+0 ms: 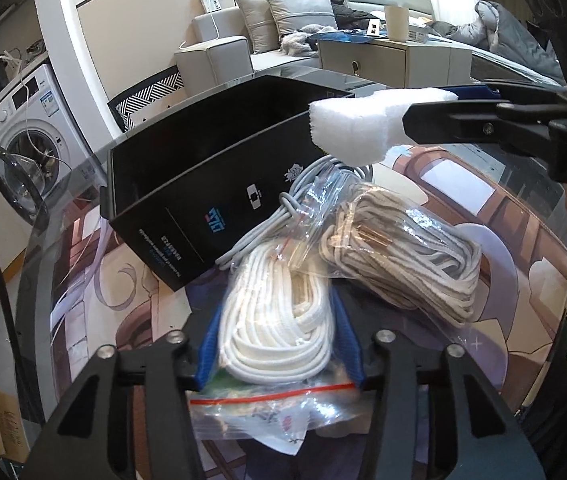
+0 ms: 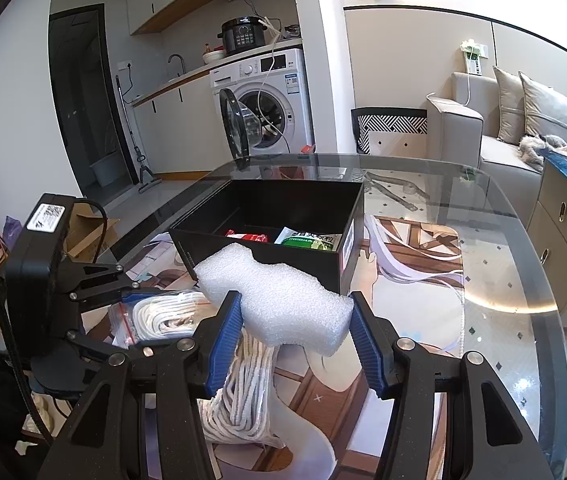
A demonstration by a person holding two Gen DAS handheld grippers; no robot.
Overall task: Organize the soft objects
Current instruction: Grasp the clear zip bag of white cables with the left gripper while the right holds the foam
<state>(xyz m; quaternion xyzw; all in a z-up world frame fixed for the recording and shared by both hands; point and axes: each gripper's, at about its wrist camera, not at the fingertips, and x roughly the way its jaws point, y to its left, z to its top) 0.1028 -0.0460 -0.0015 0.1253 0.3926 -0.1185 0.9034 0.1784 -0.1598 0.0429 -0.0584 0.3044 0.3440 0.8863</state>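
Observation:
My right gripper (image 2: 295, 336) is shut on a white foam piece (image 2: 279, 300) and holds it above the table, just in front of the black box (image 2: 347, 256). It also shows in the left wrist view (image 1: 351, 128) near the box's (image 1: 187, 184) top edge. My left gripper (image 1: 279, 344) is shut on a bagged white rope bundle (image 1: 279, 320), also seen in the right wrist view (image 2: 163, 316). A second bagged beige rope bundle (image 1: 399, 252) lies beside it, and under the foam (image 2: 239, 396). The box holds a red packet (image 2: 247, 237) and a green packet (image 2: 307, 240).
A grey cable bundle (image 1: 303, 196) lies against the box. The glass table (image 2: 503, 304) covers a patterned mat. A washing machine (image 2: 267, 104) with an open door stands beyond, a sofa (image 2: 495, 128) and a cabinet (image 2: 563, 220) to the right.

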